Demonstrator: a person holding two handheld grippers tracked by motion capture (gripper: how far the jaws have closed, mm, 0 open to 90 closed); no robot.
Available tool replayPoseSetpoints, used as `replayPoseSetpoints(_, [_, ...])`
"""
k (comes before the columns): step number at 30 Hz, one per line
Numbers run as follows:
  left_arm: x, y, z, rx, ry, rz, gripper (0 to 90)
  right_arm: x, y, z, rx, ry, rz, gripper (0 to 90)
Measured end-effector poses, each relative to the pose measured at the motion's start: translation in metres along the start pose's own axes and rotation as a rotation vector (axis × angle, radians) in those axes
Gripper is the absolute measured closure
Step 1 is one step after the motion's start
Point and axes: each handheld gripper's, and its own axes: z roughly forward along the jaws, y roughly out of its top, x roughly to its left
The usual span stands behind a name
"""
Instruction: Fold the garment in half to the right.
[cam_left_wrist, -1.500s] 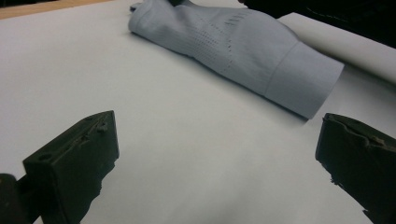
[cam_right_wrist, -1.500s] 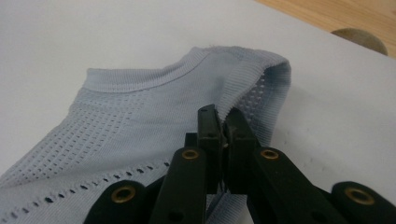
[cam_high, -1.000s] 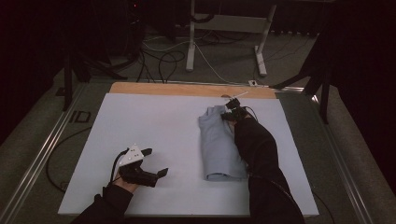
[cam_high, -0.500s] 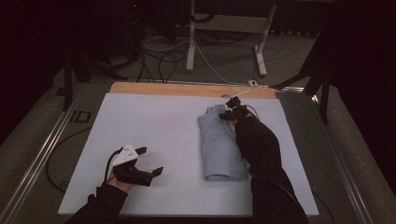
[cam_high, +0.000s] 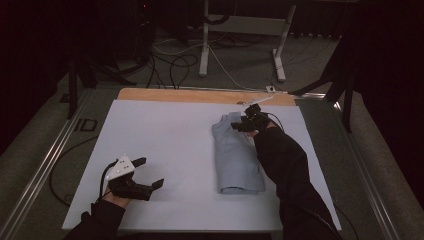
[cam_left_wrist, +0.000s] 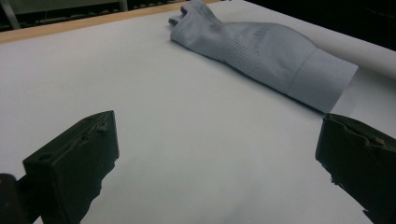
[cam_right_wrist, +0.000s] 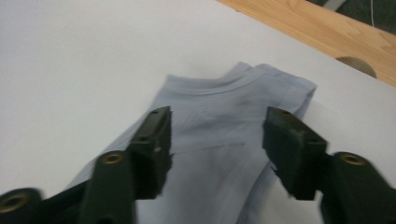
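Observation:
A folded pale blue garment (cam_high: 235, 155) lies on the white table cover (cam_high: 170, 135), right of centre, its long side running away from me. My right gripper (cam_high: 244, 122) hovers over the garment's far end, open, jaws set apart above the collar area (cam_right_wrist: 224, 98) with nothing between them. My left gripper (cam_high: 147, 175) rests low near the front left of the cover, open wide and empty. In the left gripper view the garment (cam_left_wrist: 261, 51) lies ahead and to the right, beyond both jaws.
A strip of bare wooden tabletop (cam_high: 200, 95) shows past the cover's far edge, with a round hole (cam_right_wrist: 357, 65) in it. Cables and a white stand's legs (cam_high: 240, 50) are on the floor behind the table. A metal rail (cam_high: 45, 160) runs along the left side.
My left gripper has drifted slightly toward the front left and opened a bit wider. The right gripper has crept a little farther along the garment toward its far end.

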Motion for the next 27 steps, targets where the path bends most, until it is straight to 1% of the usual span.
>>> replayPoseSetpoints(1, [0.000, -0.001, -0.001, 0.004, 0.003, -0.001, 0.1, 0.004, -0.001, -0.003, -0.005, 0.002, -0.013, 44.5])
replayPoseSetpoints(2, [0.000, -0.003, -0.003, 0.004, 0.001, -0.002, 0.1, 0.009, -0.002, -0.006, -0.004, 0.012, -0.016, 45.6])
replayPoseSetpoints(4, [-0.001, -0.006, -0.005, 0.006, 0.002, -0.005, 0.1, 0.019, -0.007, -0.013, -0.018, 0.034, -0.023, 49.5])
replayPoseSetpoints(7, [-0.001, -0.010, -0.008, 0.005, 0.000, -0.010, 0.1, 0.035, -0.015, -0.020, -0.020, 0.067, -0.045, 57.3])
replayPoseSetpoints(8, [-0.001, -0.010, -0.008, 0.005, 0.000, -0.010, 0.1, 0.035, -0.015, -0.020, -0.020, 0.067, -0.045, 57.3])
replayPoseSetpoints(9, [-0.001, -0.013, -0.010, 0.009, 0.001, -0.016, 0.1, 0.041, -0.019, -0.024, -0.025, 0.078, -0.049, 62.3])
replayPoseSetpoints(10, [-0.001, -0.014, -0.011, 0.008, 0.001, -0.016, 0.1, 0.053, -0.026, -0.030, -0.033, 0.105, -0.064, 68.6])
replayPoseSetpoints(11, [-0.001, -0.015, -0.011, 0.007, 0.004, -0.020, 0.1, 0.059, -0.030, -0.033, -0.033, 0.118, -0.069, 73.3])
replayPoseSetpoints(13, [0.000, -0.016, -0.012, 0.007, 0.005, -0.024, 0.1, 0.072, -0.038, -0.037, -0.024, 0.143, -0.104, 78.6])
replayPoseSetpoints(16, [0.000, -0.017, -0.012, 0.005, 0.009, -0.022, 0.1, 0.090, -0.052, -0.044, -0.018, 0.169, -0.136, 89.0])
replayPoseSetpoints(18, [0.001, -0.018, -0.012, 0.009, 0.009, -0.023, 0.1, 0.102, -0.062, -0.049, -0.012, 0.169, -0.167, 90.0])
replayPoseSetpoints(19, [0.001, -0.018, -0.011, 0.008, 0.008, -0.025, 0.1, 0.106, -0.067, -0.050, -0.012, 0.181, -0.161, 90.0])
replayPoseSetpoints(20, [0.000, -0.018, -0.011, 0.010, 0.006, -0.022, 0.1, 0.111, -0.073, -0.051, -0.006, 0.191, -0.171, 90.0])
replayPoseSetpoints(21, [0.000, -0.019, -0.010, 0.013, 0.006, -0.021, 0.1, 0.114, -0.077, -0.051, 0.008, 0.183, -0.192, 90.0])
replayPoseSetpoints(22, [0.001, -0.019, -0.010, 0.013, 0.008, -0.021, 0.1, 0.117, -0.082, -0.050, 0.021, 0.184, -0.196, 90.0])
replayPoseSetpoints(23, [0.001, -0.019, -0.009, 0.014, 0.009, -0.023, 0.1, 0.119, -0.087, -0.048, 0.032, 0.197, -0.190, 90.0])
replayPoseSetpoints(25, [0.001, -0.020, -0.009, 0.013, 0.010, -0.019, 0.1, 0.122, -0.095, -0.044, 0.053, 0.190, -0.204, 90.0])
replayPoseSetpoints(27, [0.001, -0.020, -0.010, 0.010, 0.012, -0.021, 0.1, 0.122, -0.102, -0.040, 0.058, 0.213, -0.178, 90.0])
